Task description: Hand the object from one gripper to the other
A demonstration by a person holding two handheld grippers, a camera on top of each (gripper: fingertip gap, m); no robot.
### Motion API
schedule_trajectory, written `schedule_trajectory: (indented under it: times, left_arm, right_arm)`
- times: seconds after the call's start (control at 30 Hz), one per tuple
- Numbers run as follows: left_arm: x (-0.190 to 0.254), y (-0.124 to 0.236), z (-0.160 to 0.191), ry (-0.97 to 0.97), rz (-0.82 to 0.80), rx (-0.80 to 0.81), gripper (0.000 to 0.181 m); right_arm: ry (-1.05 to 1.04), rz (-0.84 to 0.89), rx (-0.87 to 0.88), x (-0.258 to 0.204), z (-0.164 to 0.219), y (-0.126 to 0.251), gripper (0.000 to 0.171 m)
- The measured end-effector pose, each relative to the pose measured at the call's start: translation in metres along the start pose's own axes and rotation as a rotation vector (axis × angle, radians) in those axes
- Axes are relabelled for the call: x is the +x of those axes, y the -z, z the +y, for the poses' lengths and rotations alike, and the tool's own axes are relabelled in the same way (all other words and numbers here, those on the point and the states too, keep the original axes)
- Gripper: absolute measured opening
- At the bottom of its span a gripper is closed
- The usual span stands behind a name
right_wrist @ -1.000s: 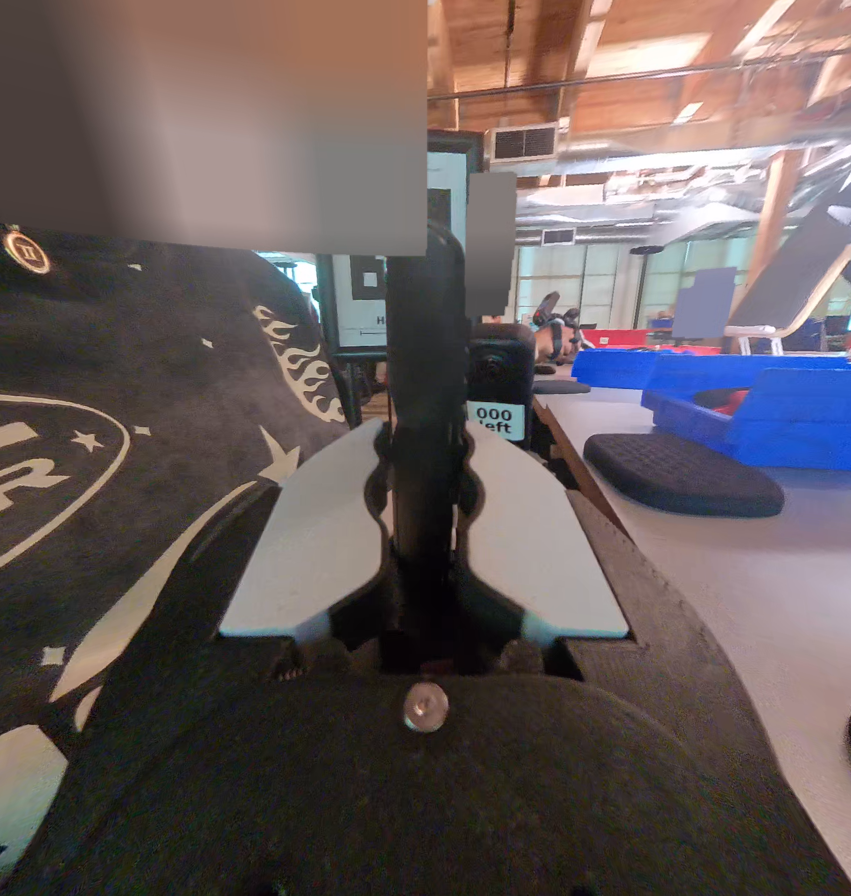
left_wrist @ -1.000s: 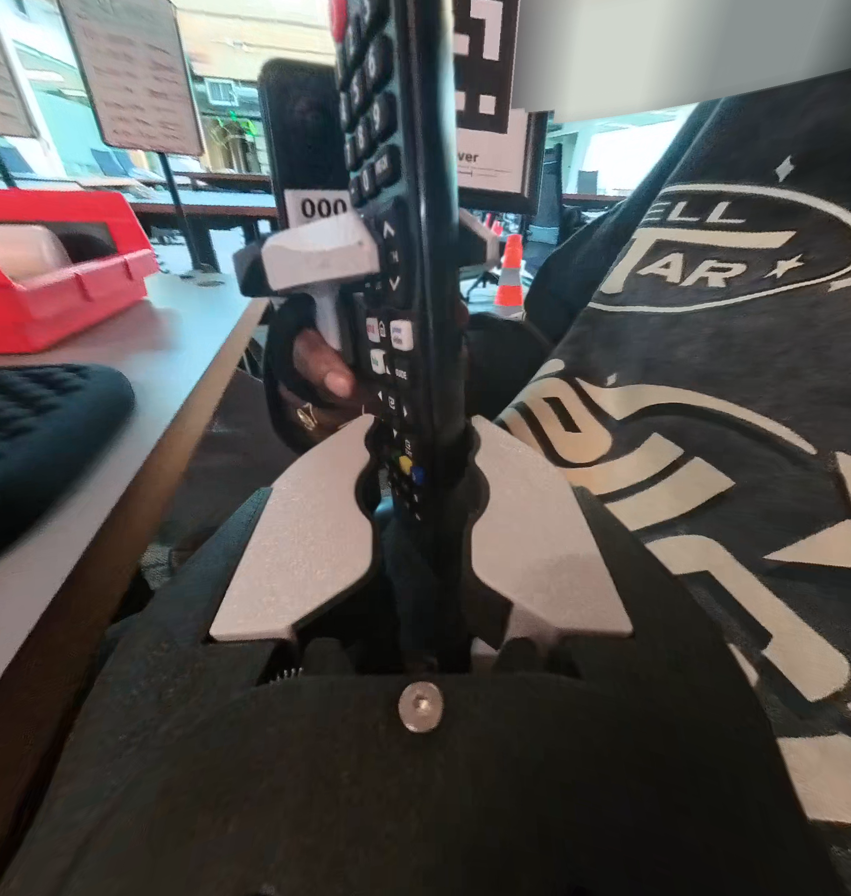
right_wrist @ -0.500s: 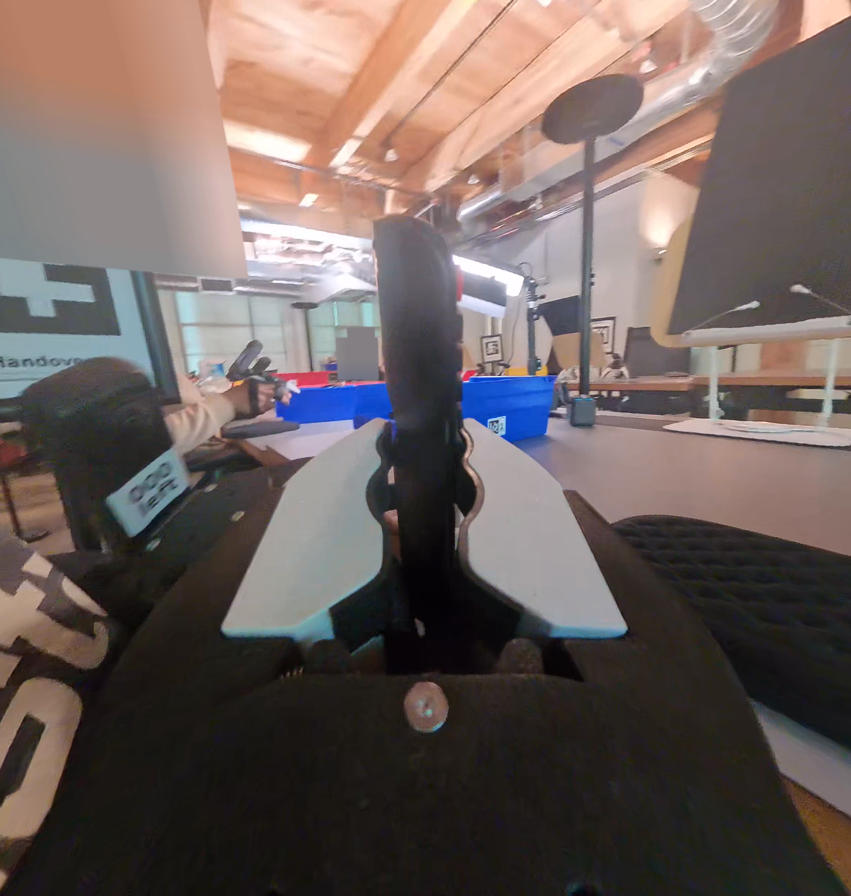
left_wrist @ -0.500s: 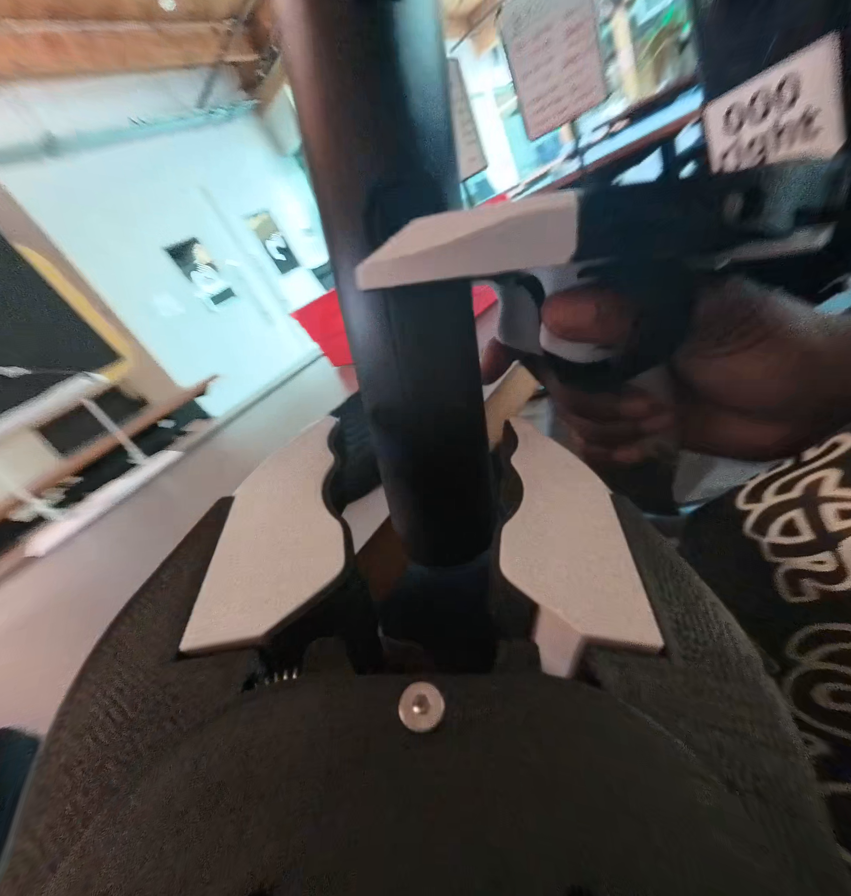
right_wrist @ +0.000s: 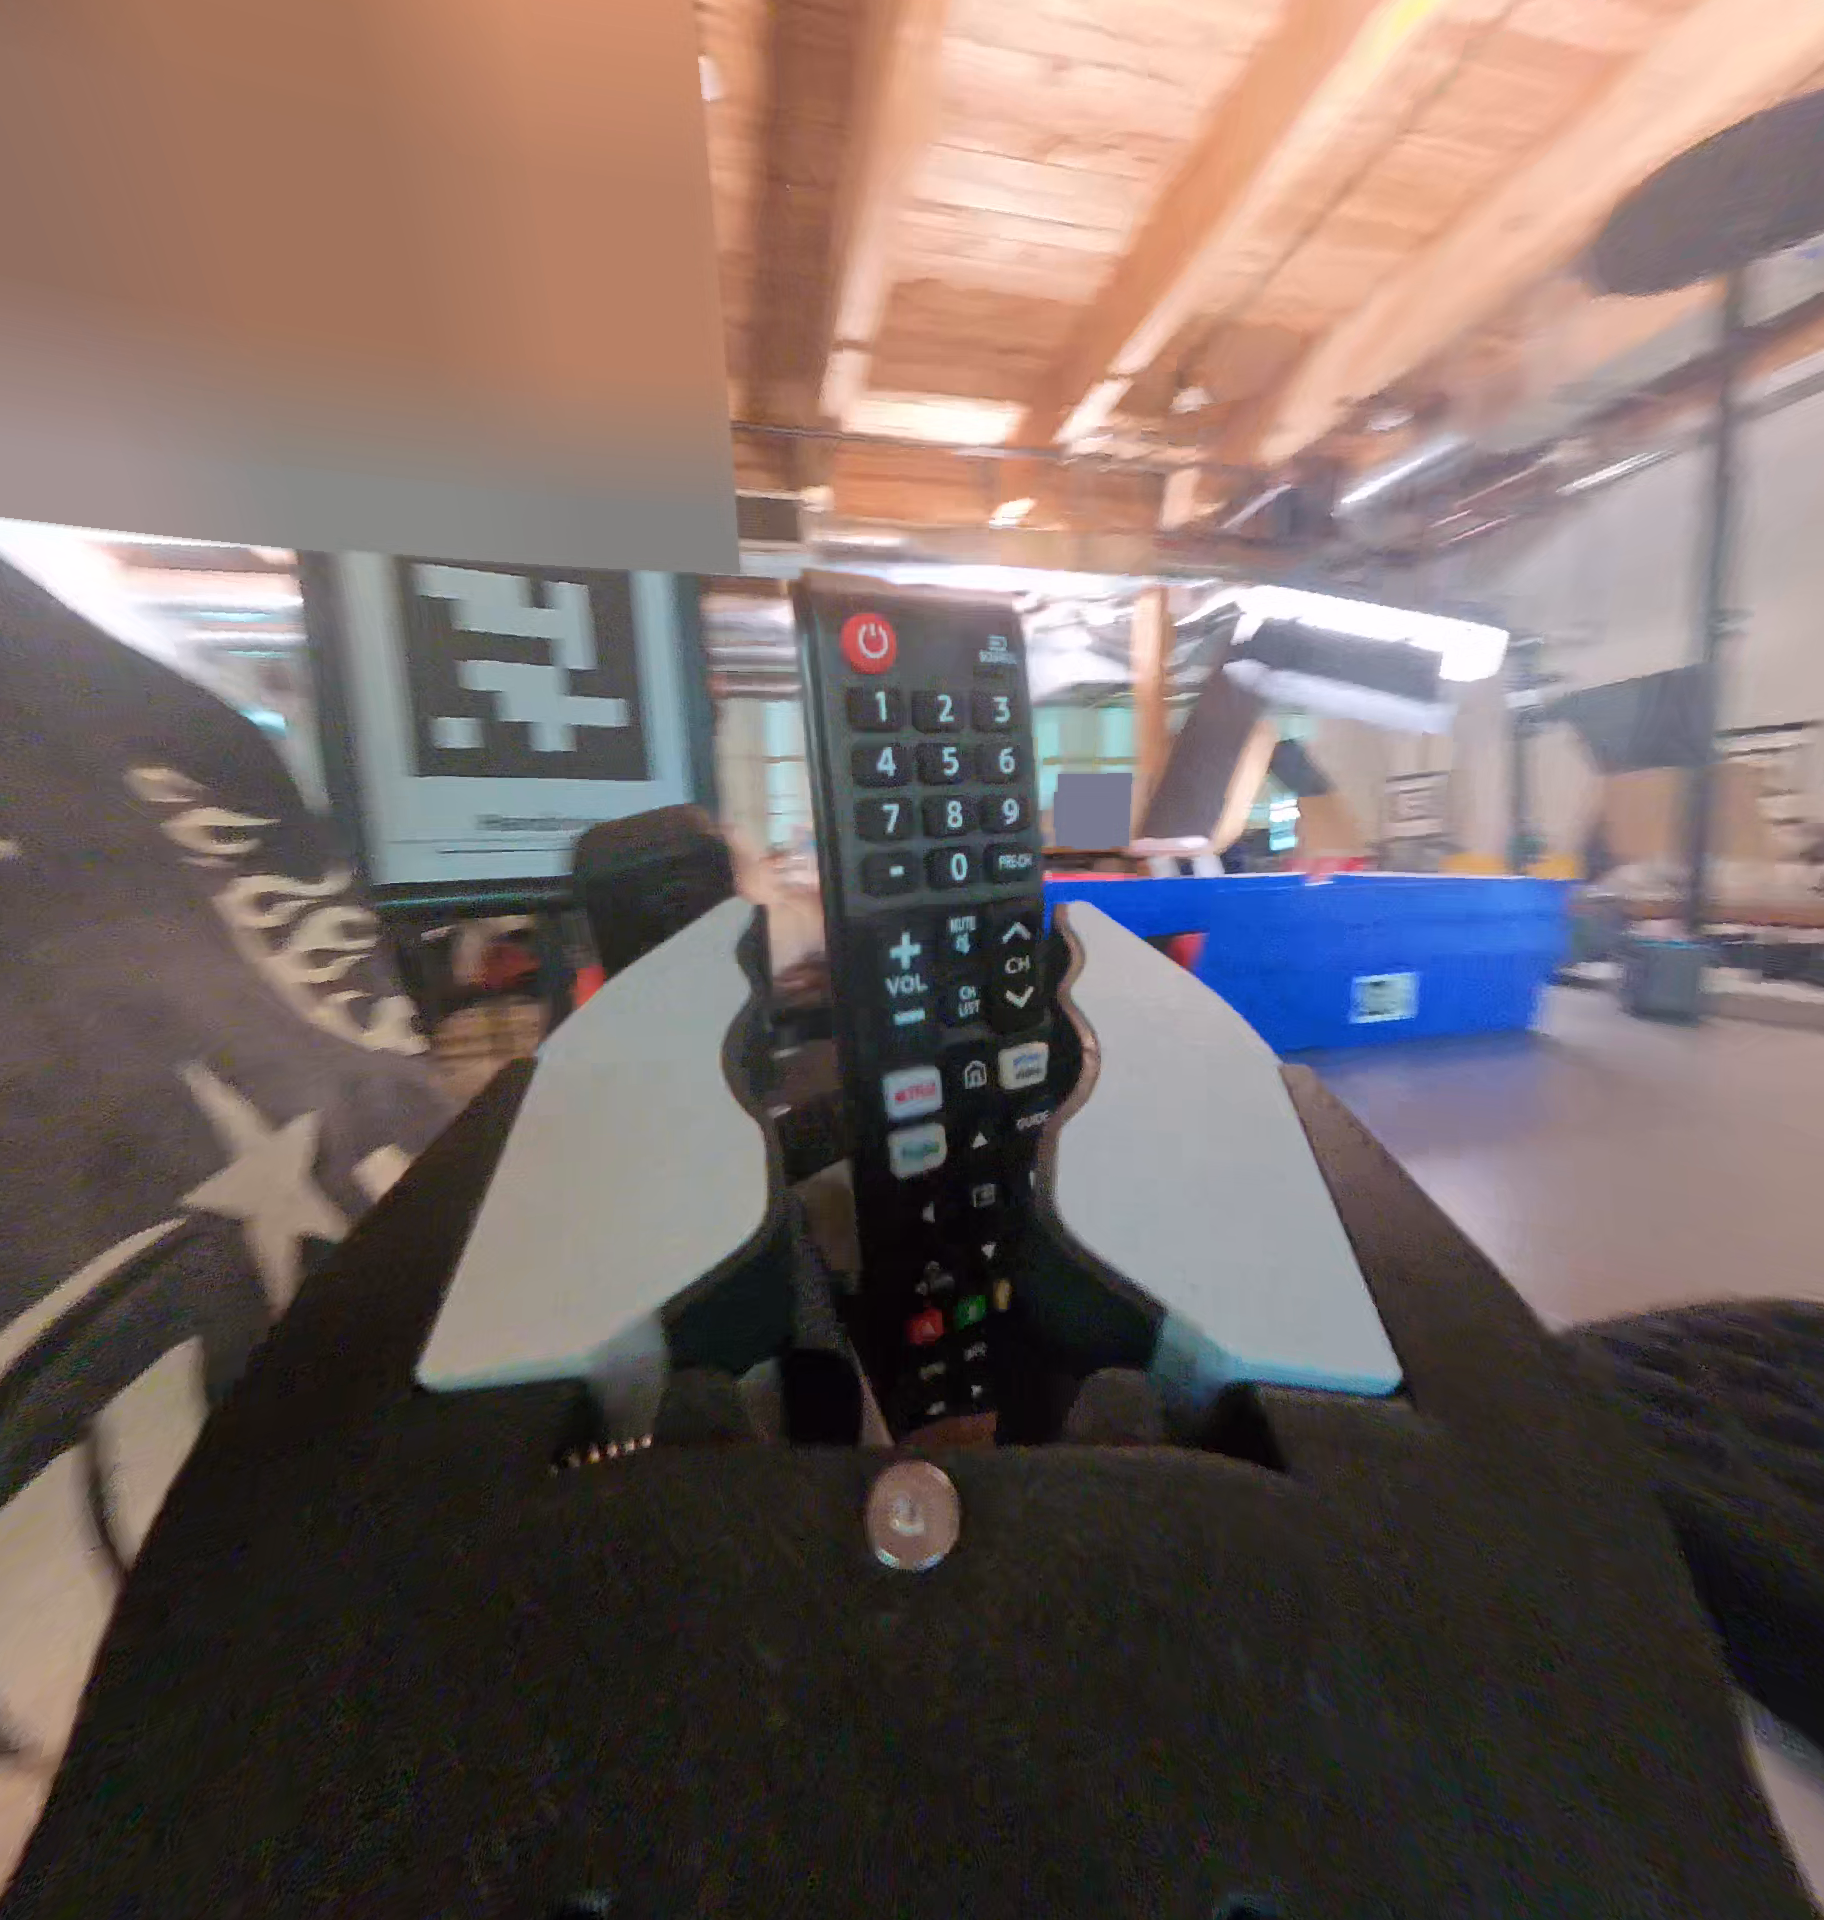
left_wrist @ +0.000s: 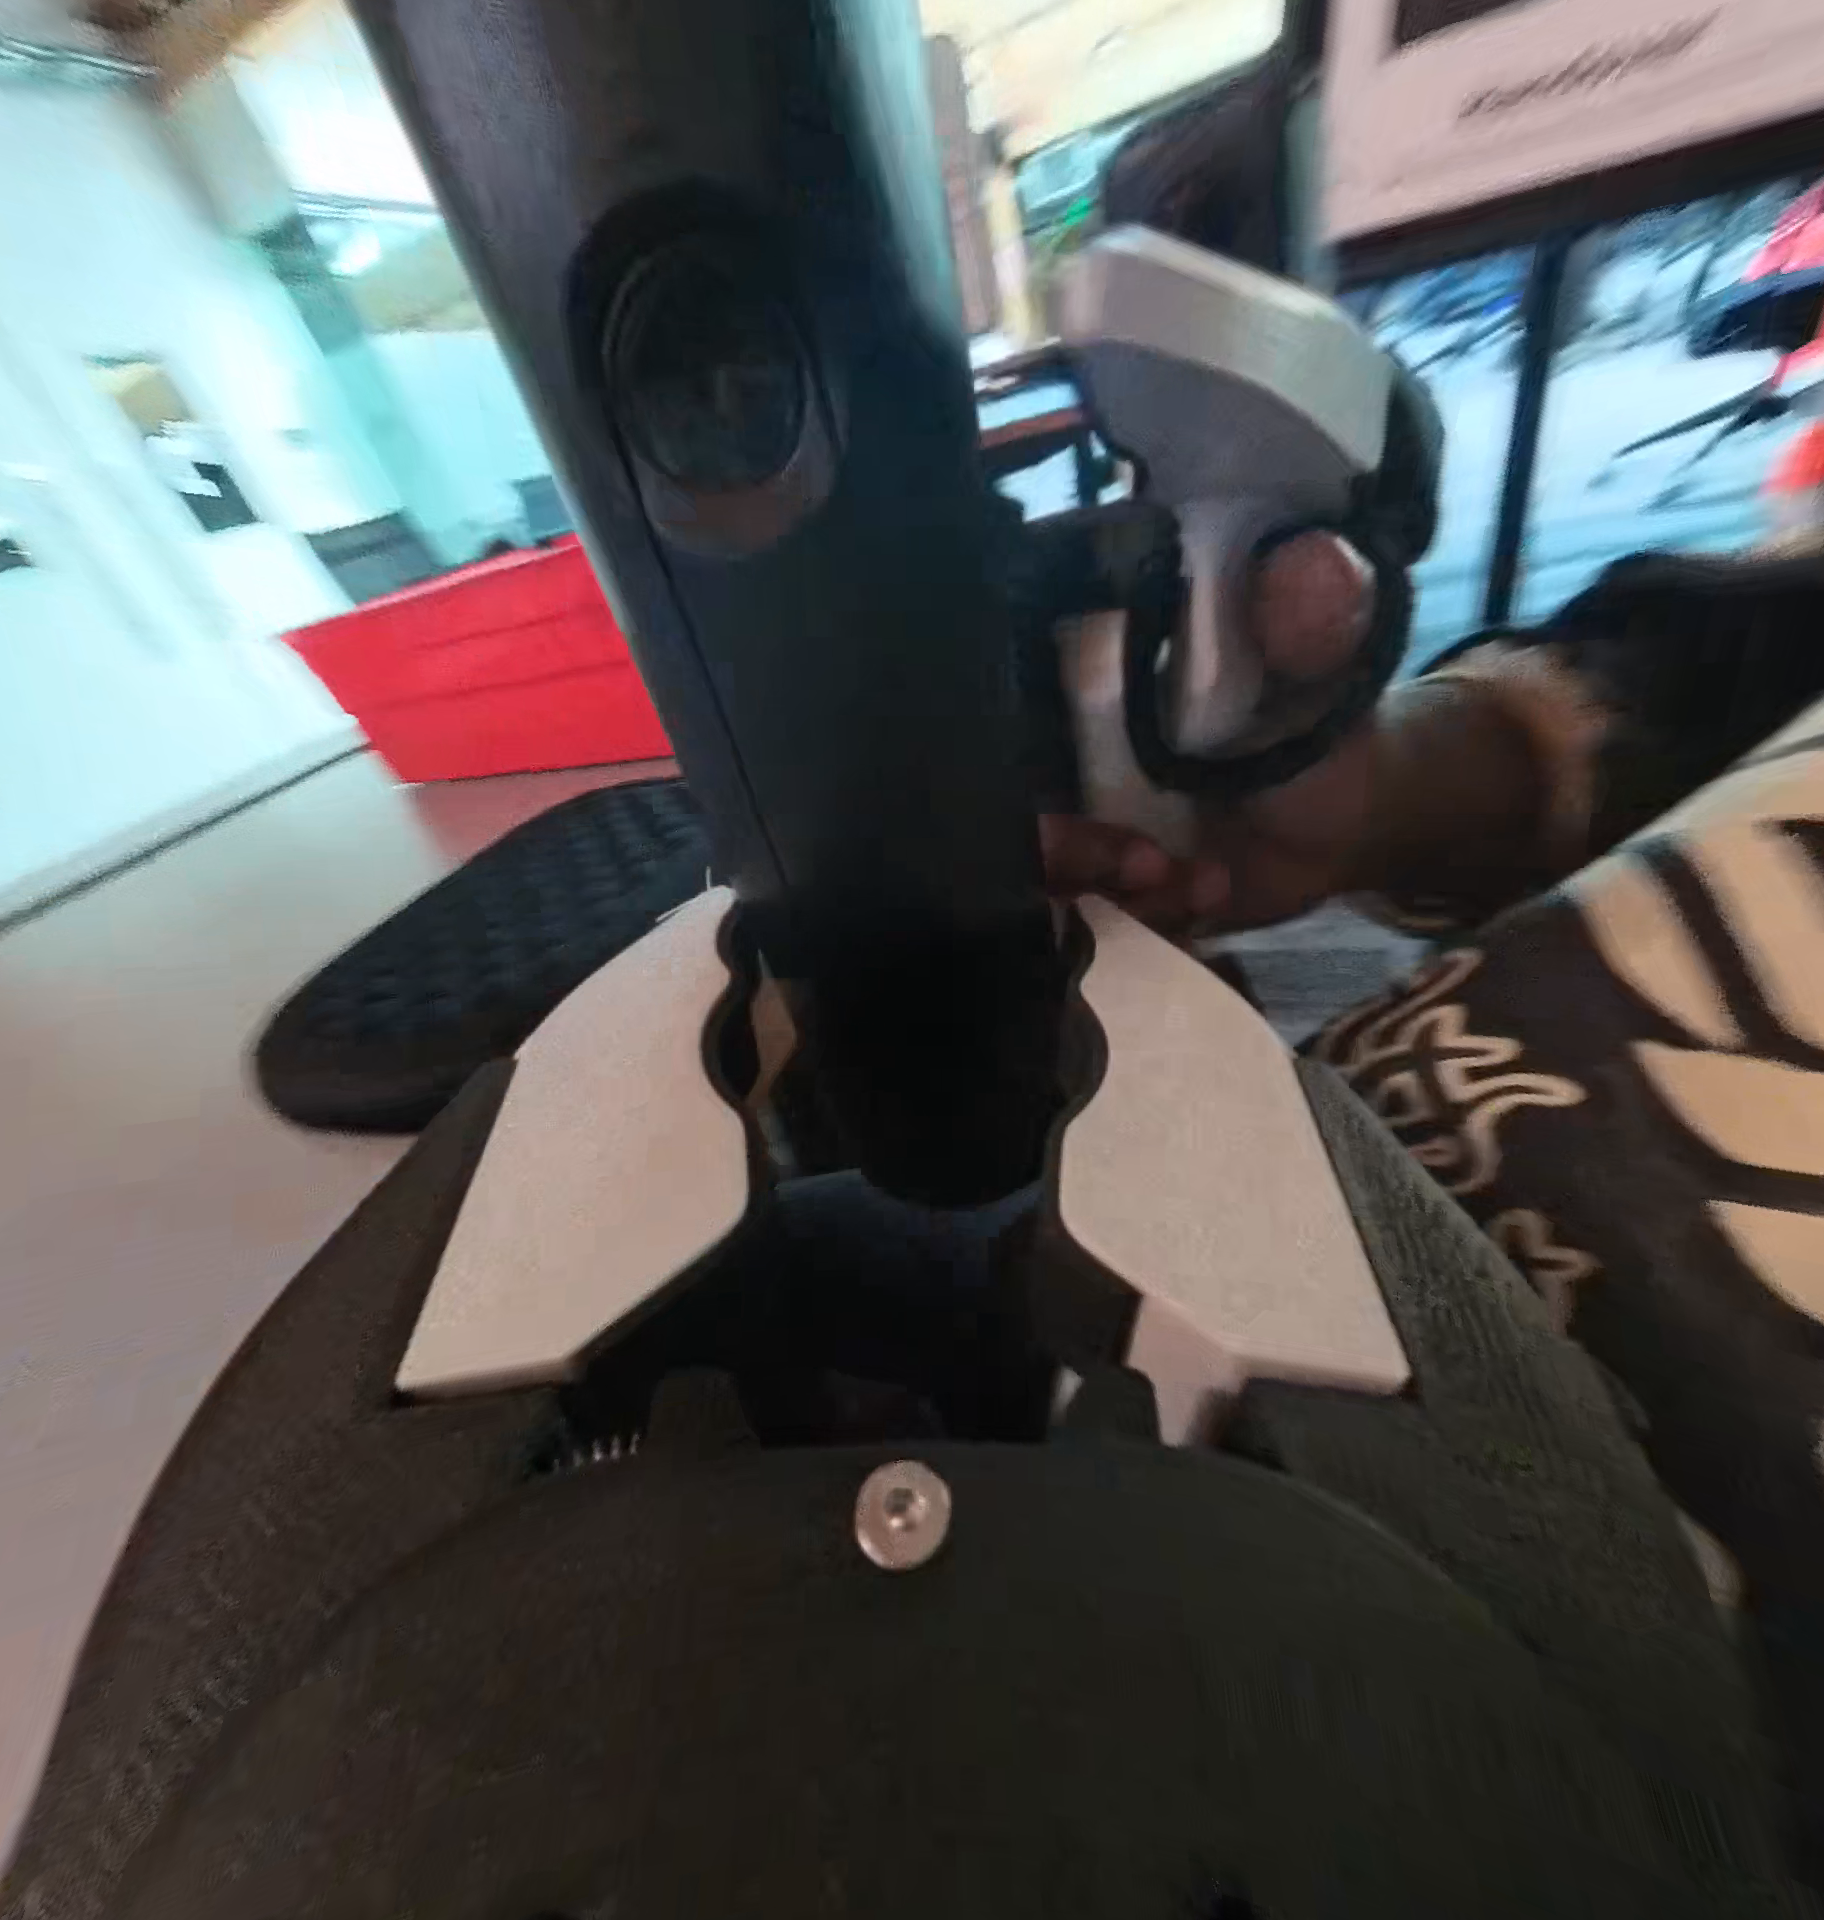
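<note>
A black TV remote (left_wrist: 783, 520) stands upright between the fingers of my left gripper (left_wrist: 903, 935), which is shut on its lower end; its plain back faces this camera. In the right wrist view the remote (right_wrist: 939, 790) shows its button face between the spread fingers of my right gripper (right_wrist: 908, 935). This gripper is open, with a clear gap at its left finger (right_wrist: 627, 1143). One grey finger (left_wrist: 1230, 353) of the right gripper, held by a hand, shows just right of the remote in the left wrist view.
A red bin (left_wrist: 492, 675) and a black mat (left_wrist: 492, 956) lie on the table (left_wrist: 108, 1091) at left. A blue bin (right_wrist: 1355, 956) and another black mat (right_wrist: 1739, 1434) are at right. A marker board (right_wrist: 523, 707) and the person's dark printed shirt (left_wrist: 1614, 1039) are close by.
My right gripper has opened off the remote, which it gripped edge-on before. The left gripper keeps hold. Both views have swung, and the remote's button face now shows to the right camera.
</note>
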State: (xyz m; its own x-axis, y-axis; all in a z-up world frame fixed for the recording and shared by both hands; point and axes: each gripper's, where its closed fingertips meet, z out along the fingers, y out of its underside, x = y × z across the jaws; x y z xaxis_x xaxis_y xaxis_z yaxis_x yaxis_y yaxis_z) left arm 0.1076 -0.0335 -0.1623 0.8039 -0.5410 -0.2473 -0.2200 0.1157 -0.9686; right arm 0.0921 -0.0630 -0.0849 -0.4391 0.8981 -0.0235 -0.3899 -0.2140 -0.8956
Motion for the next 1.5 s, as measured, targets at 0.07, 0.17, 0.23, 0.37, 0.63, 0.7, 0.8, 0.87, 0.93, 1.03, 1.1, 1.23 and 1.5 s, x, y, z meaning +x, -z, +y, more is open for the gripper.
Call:
schedule_trajectory:
  times: [0.07,0.17,0.23,0.37,0.63,0.7,0.8,0.87,0.93,1.03,1.1,1.23,1.5]
  left_arm:
    - [0.013,0.003,-0.006,0.073,0.142,0.033,0.055]
    - [0.021,0.006,-0.006,0.102,0.220,0.027,0.054]
    - [0.026,0.006,0.000,0.074,0.247,-0.020,0.053]
    - [0.032,0.001,0.020,0.053,0.261,-0.157,0.053]
    - [0.023,-0.002,0.046,-0.036,0.187,-0.318,0.056]
    - [0.022,-0.004,0.043,0.022,0.185,-0.291,0.062]
    - [0.016,-0.006,0.033,0.171,0.186,-0.183,0.071]
    - [0.004,-0.007,0.020,0.318,0.155,-0.067,0.078]
    - [-0.009,-0.007,0.013,0.475,0.117,0.033,0.089]
    - [-0.021,-0.009,0.023,0.601,0.066,0.050,0.097]
    - [-0.017,-0.013,0.030,0.599,0.071,0.019,0.097]
    - [0.000,-0.020,0.044,0.512,0.107,-0.072,0.089]
    - [0.000,-0.024,0.058,0.542,0.067,-0.129,0.075]
  right_arm:
    - [-0.093,-0.118,-0.045,-0.007,0.001,0.002,0.063]
    - [-0.182,-0.179,-0.119,-0.010,0.010,0.004,0.069]
    - [-0.165,-0.186,-0.168,-0.013,0.019,0.003,0.070]
    - [0.035,-0.127,-0.345,-0.013,0.047,-0.001,0.071]
    - [0.297,-0.016,-0.573,-0.002,0.075,0.003,0.054]
    - [0.294,-0.014,-0.524,-0.002,0.068,0.002,0.053]
    - [0.293,0.024,-0.405,0.004,0.046,0.002,0.053]
    - [0.278,0.060,-0.294,0.010,0.023,0.004,0.053]
    - [0.257,0.113,-0.185,0.020,-0.001,0.009,0.053]
    - [0.245,0.217,-0.080,0.042,-0.032,0.023,0.053]
    - [0.275,0.294,-0.037,0.058,-0.054,0.035,0.053]
    - [0.372,0.442,0.045,0.091,-0.110,0.062,0.053]
    - [0.458,0.742,0.125,0.175,-0.200,0.132,0.054]
